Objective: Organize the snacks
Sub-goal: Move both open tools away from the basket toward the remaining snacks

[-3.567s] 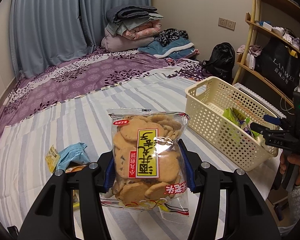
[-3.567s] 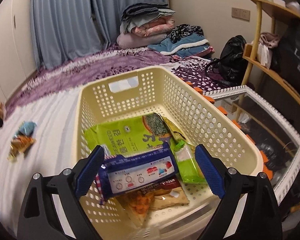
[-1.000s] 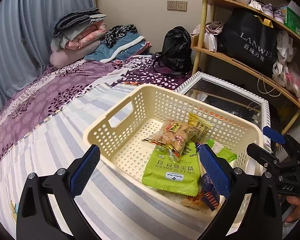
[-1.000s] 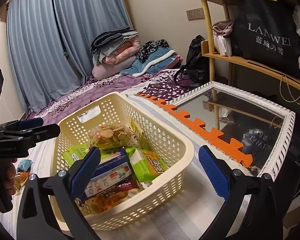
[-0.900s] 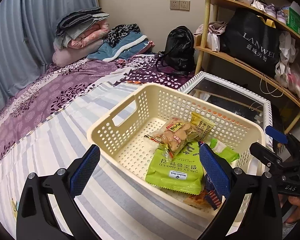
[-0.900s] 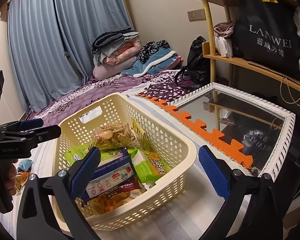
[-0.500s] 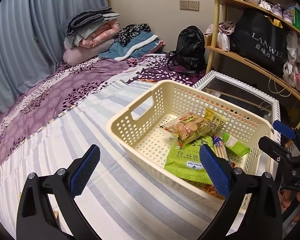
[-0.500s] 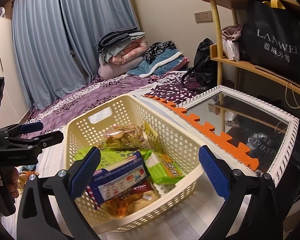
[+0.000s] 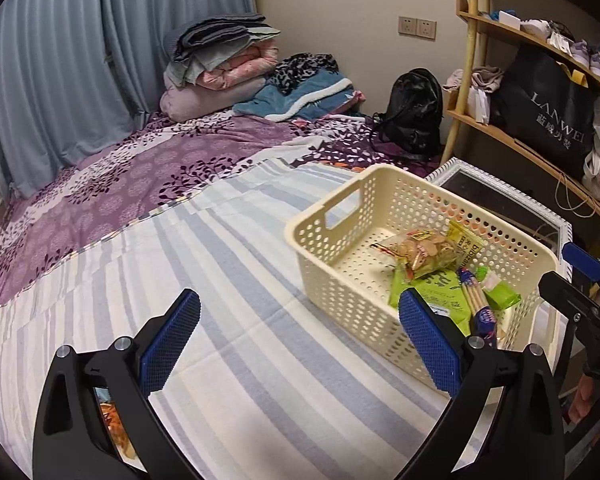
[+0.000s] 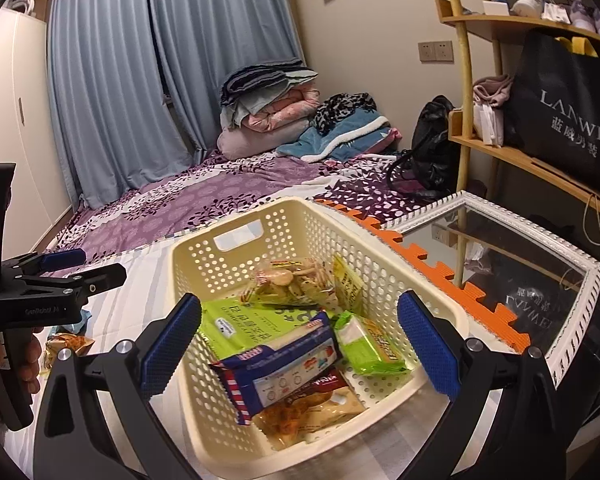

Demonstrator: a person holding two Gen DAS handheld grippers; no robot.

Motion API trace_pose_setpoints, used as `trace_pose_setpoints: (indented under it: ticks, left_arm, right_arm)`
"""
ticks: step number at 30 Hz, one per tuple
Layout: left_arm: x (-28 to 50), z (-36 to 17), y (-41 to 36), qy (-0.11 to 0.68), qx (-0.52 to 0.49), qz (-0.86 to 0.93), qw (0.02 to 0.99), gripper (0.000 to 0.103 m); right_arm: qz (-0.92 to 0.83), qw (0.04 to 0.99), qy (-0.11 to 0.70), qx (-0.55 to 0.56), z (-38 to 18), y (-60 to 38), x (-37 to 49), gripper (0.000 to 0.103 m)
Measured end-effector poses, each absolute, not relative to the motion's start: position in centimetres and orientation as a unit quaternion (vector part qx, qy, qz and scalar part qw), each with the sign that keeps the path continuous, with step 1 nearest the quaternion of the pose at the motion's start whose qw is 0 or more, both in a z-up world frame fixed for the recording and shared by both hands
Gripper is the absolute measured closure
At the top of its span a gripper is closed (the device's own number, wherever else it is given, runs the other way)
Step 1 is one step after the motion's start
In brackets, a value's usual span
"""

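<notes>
A cream perforated basket (image 9: 342,222) (image 10: 188,268) stands on the striped bedsheet and holds several snack packs: a clear cookie bag (image 9: 418,249) (image 10: 290,282), a green seaweed pack (image 10: 244,324), a blue pack (image 10: 284,364) and a small green pack (image 10: 370,346). My left gripper (image 9: 298,338) hangs open over the bare sheet, left of the basket, with nothing in it. My right gripper (image 10: 300,346) is open and empty above the basket's near end. Loose snacks (image 10: 66,342) lie on the sheet at the left; one orange pack (image 9: 114,424) shows behind the left finger.
A white-framed mirror (image 10: 500,256) and orange foam mat edge (image 10: 428,268) lie right of the basket. Wooden shelves (image 10: 512,160) with a black bag stand at the right. Folded bedding (image 9: 220,64) and a black backpack (image 9: 412,112) sit at the far end of the bed.
The left gripper let the cookie bag go into the basket and has swung left, away from the basket. The right gripper let the blue pack go and now hangs over the basket's near end.
</notes>
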State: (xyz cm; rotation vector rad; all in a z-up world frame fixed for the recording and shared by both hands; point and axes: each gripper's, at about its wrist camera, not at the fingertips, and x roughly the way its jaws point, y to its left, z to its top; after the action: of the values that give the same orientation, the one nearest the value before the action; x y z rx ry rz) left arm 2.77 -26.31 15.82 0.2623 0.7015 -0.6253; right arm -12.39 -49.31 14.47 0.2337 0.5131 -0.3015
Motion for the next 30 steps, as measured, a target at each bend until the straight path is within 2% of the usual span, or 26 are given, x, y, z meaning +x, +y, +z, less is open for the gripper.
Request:
trace_pose_setpoints:
  ticks: [18,30]
  left_arm:
    - [3.2,15.7,-17.3,0.340,0.076,-0.248,0.904,0.002]
    - [3.1,13.2,-10.2,0.369,0.006,-0.216,0.904,0.002]
  right_arm:
    - [-0.076,0.954,0.280,0.071,14.9,-42.0,-9.6,0.005]
    - [-0.007,0.946,0.318,0.068,12.8,-37.1,-7.8,0.005]
